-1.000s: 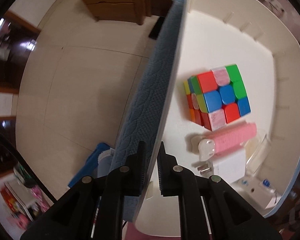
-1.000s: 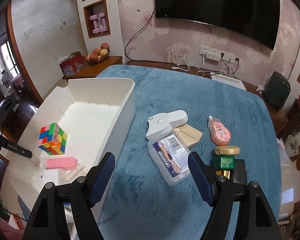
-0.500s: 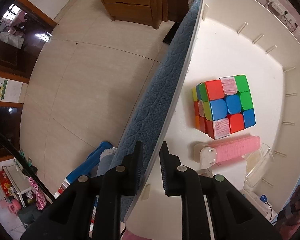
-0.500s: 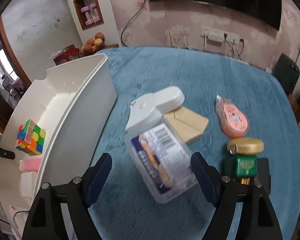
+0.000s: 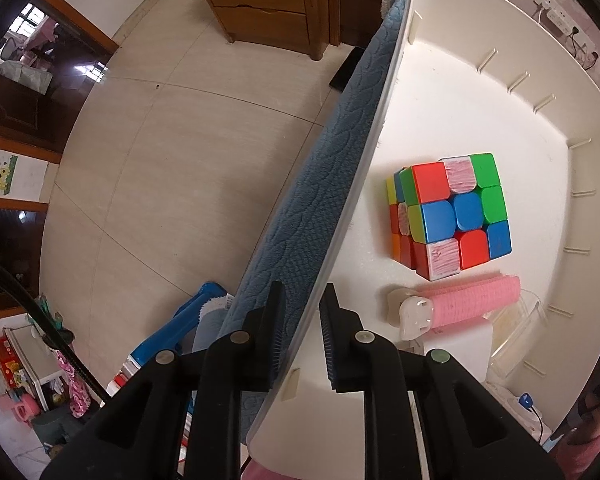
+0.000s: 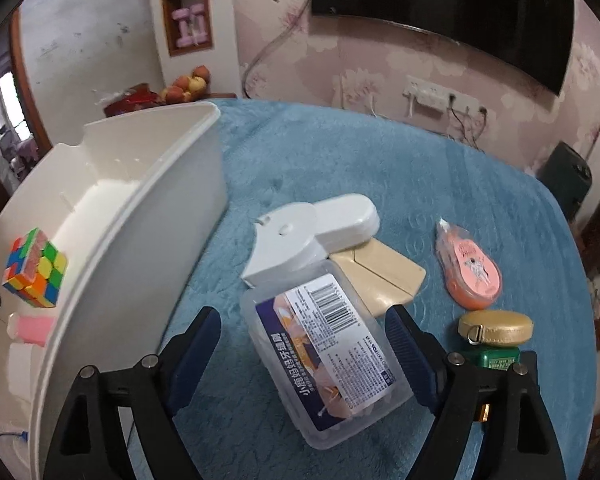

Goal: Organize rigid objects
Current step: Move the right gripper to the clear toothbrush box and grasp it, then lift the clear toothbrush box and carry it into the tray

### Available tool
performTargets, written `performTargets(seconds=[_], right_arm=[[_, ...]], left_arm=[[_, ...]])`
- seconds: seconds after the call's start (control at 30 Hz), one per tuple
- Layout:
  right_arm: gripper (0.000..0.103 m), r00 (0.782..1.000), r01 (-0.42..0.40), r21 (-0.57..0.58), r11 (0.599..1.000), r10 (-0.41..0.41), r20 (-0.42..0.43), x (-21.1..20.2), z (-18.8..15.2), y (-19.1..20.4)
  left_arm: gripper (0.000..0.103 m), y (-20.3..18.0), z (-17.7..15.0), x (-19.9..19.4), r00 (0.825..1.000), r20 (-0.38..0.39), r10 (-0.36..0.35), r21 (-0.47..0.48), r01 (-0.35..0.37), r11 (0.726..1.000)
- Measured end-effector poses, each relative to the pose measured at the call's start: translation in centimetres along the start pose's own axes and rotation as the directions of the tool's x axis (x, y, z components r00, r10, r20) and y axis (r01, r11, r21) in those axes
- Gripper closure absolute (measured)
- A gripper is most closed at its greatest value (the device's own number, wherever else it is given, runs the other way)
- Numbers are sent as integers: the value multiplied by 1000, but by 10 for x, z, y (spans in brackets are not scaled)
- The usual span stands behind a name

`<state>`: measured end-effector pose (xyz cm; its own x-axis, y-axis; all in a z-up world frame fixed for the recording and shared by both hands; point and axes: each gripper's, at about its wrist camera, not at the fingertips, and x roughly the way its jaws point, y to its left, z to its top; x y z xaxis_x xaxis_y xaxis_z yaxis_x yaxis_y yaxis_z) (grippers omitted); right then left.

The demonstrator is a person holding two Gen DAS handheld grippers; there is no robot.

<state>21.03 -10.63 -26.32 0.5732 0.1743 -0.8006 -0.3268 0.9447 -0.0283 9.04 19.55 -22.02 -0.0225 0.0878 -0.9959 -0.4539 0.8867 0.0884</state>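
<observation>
- Left gripper (image 5: 300,320) jaws straddle white bin (image 5: 452,92) wall, narrow gap.
- Cube (image 5: 452,216) ahead-right of jaws; pink roller (image 5: 474,306) nearer, right.

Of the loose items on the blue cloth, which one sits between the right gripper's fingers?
The clear plastic box with the barcode label; the right gripper straddles it, open. The white dispenser, beige pieces, orange one and gold case lie beyond.

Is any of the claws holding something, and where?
The left gripper pinches the white bin by its side wall's rim. The right gripper is open around the clear plastic box, holding nothing.
</observation>
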Motion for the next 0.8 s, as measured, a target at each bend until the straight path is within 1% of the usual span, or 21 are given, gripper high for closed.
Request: performTargets(seconds=[0.1,0.2,0.43,0.6,0.8], right_arm=[[18,999,7,59,998,-4,-38,7,0,-9],[18,999,-17,111,994,21,-34,8,-1,-17],[18,999,-21,91,996,25,-39,8,-2,-17],[25,997,-2,59,998,6,-72,7,-4,-13],[33,992,-31,88,996,42,-117,2,-6,-15]], left_arm=[[85,2,0,0,1000,3,-6,-1,6,1000],[84,4,-1,-1,1000,7,-14,-5,14,1000],[84,9,-3,-3,1000,13,-22,0,22,1000],[84,11,-4,-5,1000,13,-26,14,25,1000],[84,12,-4,-8,999,17,-46,34,45,998]])
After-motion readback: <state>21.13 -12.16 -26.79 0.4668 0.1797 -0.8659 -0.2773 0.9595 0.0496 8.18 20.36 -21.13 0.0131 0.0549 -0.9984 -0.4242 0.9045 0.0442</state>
